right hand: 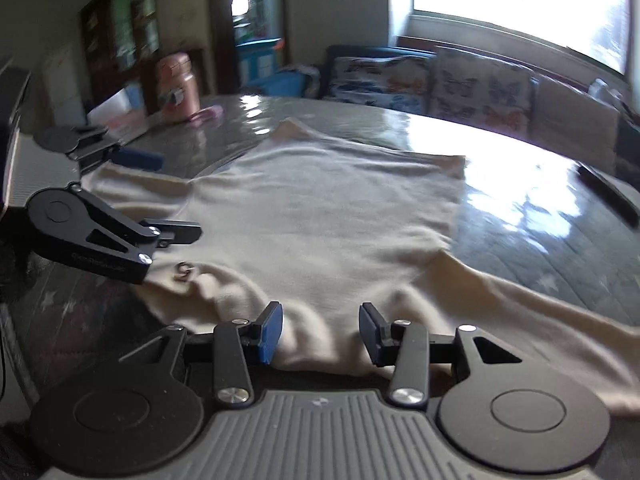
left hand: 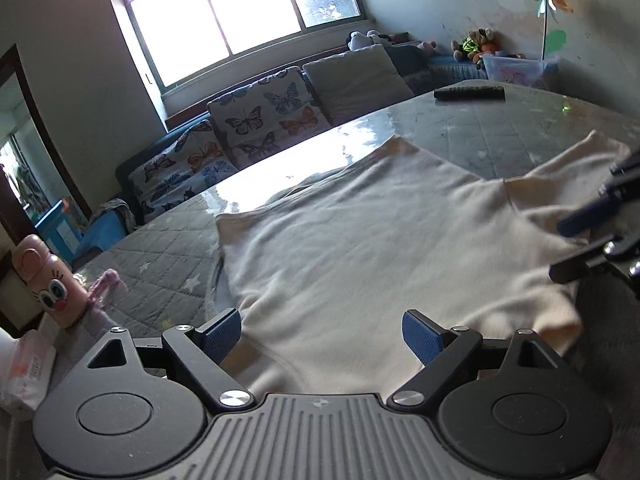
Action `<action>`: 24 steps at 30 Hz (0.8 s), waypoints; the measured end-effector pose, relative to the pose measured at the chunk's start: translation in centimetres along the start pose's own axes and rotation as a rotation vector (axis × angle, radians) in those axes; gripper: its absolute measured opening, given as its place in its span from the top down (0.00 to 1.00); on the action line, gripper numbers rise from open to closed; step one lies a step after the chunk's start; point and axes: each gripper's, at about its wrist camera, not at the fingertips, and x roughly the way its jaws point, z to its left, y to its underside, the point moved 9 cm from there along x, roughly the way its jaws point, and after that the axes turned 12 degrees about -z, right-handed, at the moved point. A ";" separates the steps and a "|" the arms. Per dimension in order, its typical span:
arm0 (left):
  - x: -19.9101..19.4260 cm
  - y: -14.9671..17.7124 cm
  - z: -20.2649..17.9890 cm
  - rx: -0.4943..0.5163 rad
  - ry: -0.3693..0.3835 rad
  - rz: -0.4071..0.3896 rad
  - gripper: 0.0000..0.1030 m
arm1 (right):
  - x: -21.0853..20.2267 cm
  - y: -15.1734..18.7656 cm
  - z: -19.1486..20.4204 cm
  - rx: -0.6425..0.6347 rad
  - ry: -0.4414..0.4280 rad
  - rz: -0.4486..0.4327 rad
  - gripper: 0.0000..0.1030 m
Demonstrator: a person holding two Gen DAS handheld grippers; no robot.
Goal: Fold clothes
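Little can be read. A small dark mark resembling "G" sits on the shirt [right hand: 320,232]. The packet [left hand: 26,372] carries red print, and the left gripper's [right hand: 172,196] arm embossed lettering, both illegible.

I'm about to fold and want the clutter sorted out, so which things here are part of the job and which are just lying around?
For the job:
shirt, spread on the table
left gripper, open
right gripper, open

Lying about:
pink bottle
remote
tissue pack
sofa cushions beyond the table
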 end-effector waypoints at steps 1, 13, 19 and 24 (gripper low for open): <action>0.2 -0.2 -0.2 -0.003 0.004 0.000 0.13 | -0.1 0.3 -0.5 0.021 0.006 0.004 0.59; 2.0 -2.9 -5.1 0.033 0.093 -0.027 0.13 | -0.2 -0.1 -4.1 0.120 0.048 -0.017 0.59; 3.0 -3.6 -7.2 0.036 0.133 -0.027 0.13 | -1.6 0.1 -7.2 0.198 0.102 -0.051 0.59; 3.6 -3.7 -9.3 0.045 0.178 -0.020 0.13 | -3.3 0.6 -12.7 0.237 0.258 -0.063 0.59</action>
